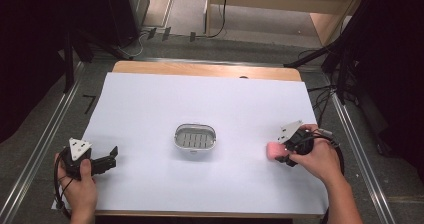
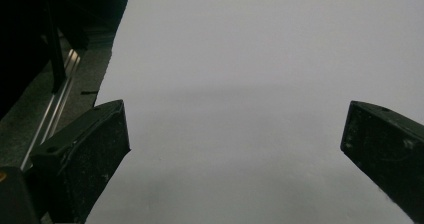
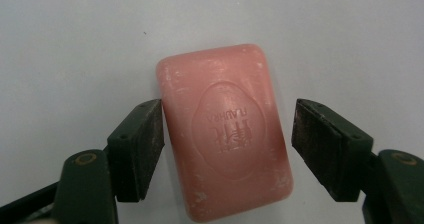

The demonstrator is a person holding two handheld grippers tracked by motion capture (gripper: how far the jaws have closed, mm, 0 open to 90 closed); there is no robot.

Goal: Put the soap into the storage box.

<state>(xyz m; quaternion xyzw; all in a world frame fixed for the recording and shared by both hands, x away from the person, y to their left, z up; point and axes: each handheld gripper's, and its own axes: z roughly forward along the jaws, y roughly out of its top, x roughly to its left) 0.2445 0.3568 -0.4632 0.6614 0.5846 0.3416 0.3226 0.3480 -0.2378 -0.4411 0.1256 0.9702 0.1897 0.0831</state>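
Observation:
A pink bar of soap [image 3: 225, 129] lies flat on the white sheet [image 3: 75, 44], with stamped lettering on its top face. My right gripper [image 3: 229, 119] straddles it: one pad touches the soap's side and the other stands a small gap off. From above, the soap [image 1: 274, 150] sits at the right of the table, just left of my right gripper [image 1: 281, 156] and the hand holding it. My left gripper [image 1: 112, 159] rests at the front left, its jaws wide apart over bare sheet [image 2: 235, 129] with nothing between them.
A small oval metal soap dish [image 1: 195, 138] with a slotted insert stands in the middle of the white sheet [image 1: 200, 99]. The wooden table edge [image 1: 200, 69] shows at the back. Metal rails [image 1: 40, 144] run along both sides.

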